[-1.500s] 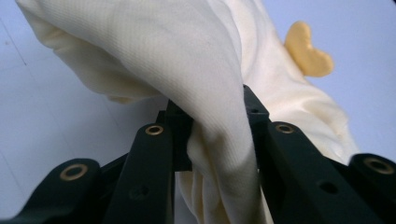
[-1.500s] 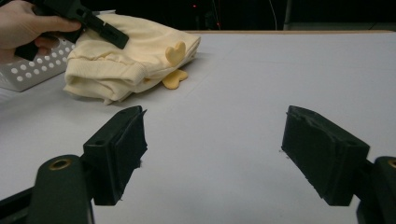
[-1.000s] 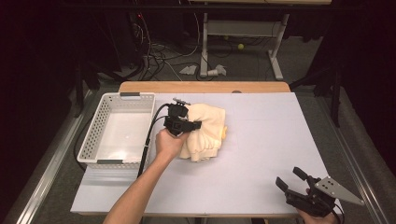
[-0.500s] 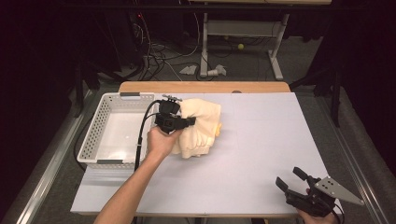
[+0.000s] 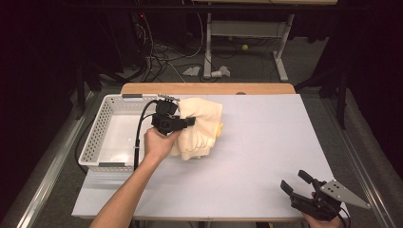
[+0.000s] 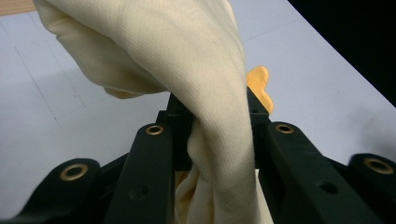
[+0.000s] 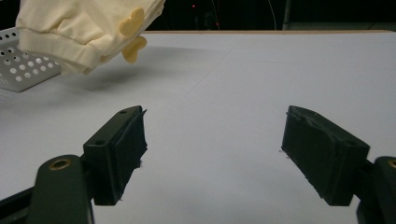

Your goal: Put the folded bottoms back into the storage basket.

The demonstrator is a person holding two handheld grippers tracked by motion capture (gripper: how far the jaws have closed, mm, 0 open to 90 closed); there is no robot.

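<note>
Broad pale-grey rectangular table carries all. White perforated plastic basket sits at table's 9 o'clock edge. Cream-yellow bunched cloth garment hangs clear of the tabletop, just at basket's 3 o'clock rim, a fold pinched tight in the left gripper. Right gripper rests at table's 5 o'clock corner, jaws spread wide, nothing between them.

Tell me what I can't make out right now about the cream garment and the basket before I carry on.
- Cream garment, high view: its near-left part is hidden by the left claw and the hand.
- Left claw view: garment cut off by the top edge; the pads are covered by cloth.
- White basket, right claw view: cut off by the left edge, partly behind the garment.
</note>
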